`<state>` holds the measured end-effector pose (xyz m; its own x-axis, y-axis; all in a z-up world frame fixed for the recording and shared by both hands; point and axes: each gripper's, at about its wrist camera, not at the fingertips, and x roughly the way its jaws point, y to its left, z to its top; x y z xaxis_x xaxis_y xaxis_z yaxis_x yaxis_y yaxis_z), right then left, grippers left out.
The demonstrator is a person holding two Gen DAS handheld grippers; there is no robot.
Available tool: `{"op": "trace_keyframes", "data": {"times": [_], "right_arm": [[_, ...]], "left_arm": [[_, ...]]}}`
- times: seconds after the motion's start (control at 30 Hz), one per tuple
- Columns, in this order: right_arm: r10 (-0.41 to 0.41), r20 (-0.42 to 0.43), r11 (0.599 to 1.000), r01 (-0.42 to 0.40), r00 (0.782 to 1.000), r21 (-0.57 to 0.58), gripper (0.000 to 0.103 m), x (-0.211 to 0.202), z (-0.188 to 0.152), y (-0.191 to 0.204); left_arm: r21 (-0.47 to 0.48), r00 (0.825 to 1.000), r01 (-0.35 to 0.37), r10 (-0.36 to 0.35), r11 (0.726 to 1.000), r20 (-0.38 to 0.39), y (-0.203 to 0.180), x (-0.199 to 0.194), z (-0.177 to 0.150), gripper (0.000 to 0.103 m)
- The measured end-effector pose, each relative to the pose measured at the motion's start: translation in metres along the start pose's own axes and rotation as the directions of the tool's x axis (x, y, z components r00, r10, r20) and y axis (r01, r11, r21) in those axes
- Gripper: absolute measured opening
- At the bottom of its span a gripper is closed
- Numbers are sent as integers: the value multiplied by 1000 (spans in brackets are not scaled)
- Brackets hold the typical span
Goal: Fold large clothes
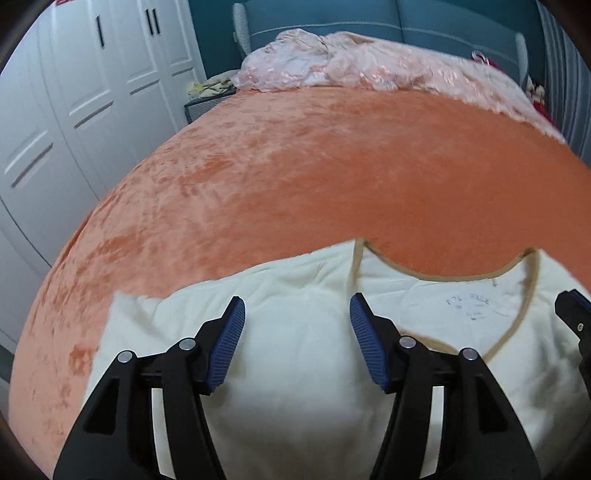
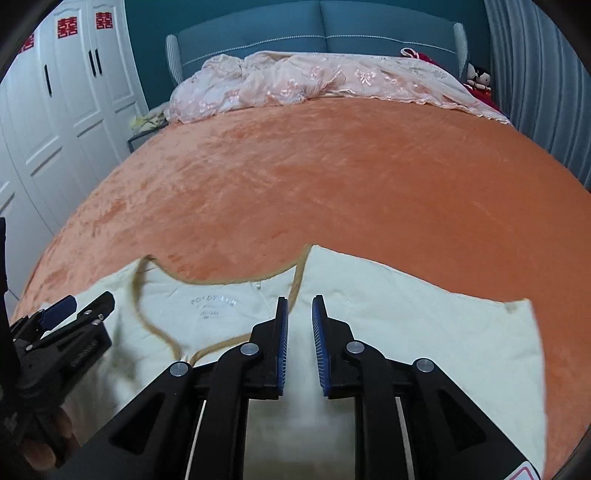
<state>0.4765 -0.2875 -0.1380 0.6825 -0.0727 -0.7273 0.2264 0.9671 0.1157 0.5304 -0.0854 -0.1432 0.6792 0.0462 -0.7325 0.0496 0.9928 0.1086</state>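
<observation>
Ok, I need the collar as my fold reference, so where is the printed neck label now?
The printed neck label sits inside the tan-trimmed neckline of the cream garment, between the two hand-held grippers, left of centre in the right wrist view.

Cream garment with tan neckline trim and faint grey printed lettering. Orange plush blanket, mottled sheen. Pale pink coverlet with embroidered floral pattern. Teal headboard with white piping. White wardrobe doors, black handles, red paper emblems. Both grippers black; ribbed blue pads.
</observation>
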Motion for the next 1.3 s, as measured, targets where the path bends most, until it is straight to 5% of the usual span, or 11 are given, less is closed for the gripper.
{"op": "trace_keyframes", "data": {"times": [0.1,0.17,0.3,0.5,0.63,0.8,1.0,1.07,1.3], "right_arm": [[16,5,1000,-16,1000,-10,24,-64,-28,-15],[13,-1,1000,-13,1000,-24,44,-106,-59,-27],[-14,-52,998,11,999,-61,52,-182,-132,-52],[-93,-150,995,96,984,12,58,-262,-235,-105],[-128,-206,986,146,970,76,60,-283,-285,-133],[-28,-226,968,83,974,238,60,-287,-317,-155],[33,-204,947,34,978,319,62,-281,-323,-156],[52,-197,944,17,979,330,46,-281,-319,-152],[86,-170,947,-28,982,319,9,-294,-302,-140]], "left_arm": [[-3,1000,5,-5,1000,15,41,-53,-24,63],[6,1000,9,-9,1000,8,69,-88,-51,78],[-17,997,22,-24,1000,-78,125,-142,-119,88],[-66,971,-25,9,997,-237,187,-194,-225,88],[-132,961,-36,-3,991,-278,211,-212,-272,91],[-303,950,-16,-80,953,-302,231,-223,-302,92],[-274,951,-27,-60,961,-305,217,-222,-304,90],[-292,946,3,-97,956,-308,212,-223,-300,80],[-236,948,50,-120,970,-295,192,-242,-287,17]]}}
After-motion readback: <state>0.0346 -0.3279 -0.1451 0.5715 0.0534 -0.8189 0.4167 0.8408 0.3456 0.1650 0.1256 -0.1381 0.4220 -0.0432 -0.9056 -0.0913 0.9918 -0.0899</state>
